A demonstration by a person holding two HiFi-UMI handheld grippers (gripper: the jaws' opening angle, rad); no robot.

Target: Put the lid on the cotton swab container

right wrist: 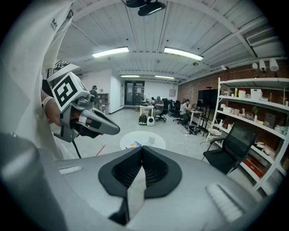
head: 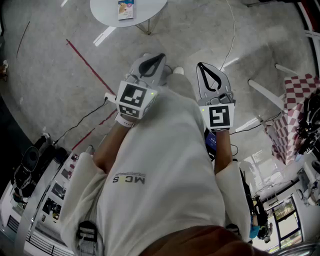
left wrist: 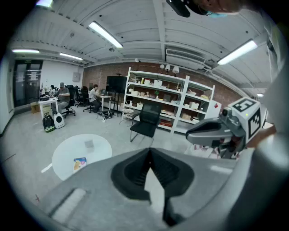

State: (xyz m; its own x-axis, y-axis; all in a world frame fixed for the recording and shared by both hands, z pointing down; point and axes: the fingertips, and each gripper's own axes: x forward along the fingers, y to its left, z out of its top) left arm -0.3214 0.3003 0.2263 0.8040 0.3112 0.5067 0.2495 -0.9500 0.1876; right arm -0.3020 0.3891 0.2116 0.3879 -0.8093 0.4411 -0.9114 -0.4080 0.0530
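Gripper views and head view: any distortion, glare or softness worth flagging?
Left gripper view: heavy fisheye bows the shelves; the light strips blow out; the whole frame is soft, the shut left claw most. Right gripper view: same bowing, dark corners, crisper, though the shut right claw is slightly soft. Head view: fisheye again, light streaks glare on the floor, edges dim.

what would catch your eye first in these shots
The left gripper and right gripper, each with a black-and-white marker cube, are held side by side in front of the person's white shirt, jaws together on nothing. Ahead on the grey floor stands a round white table with a small colourful packet on it. No cotton swab container or lid shows.
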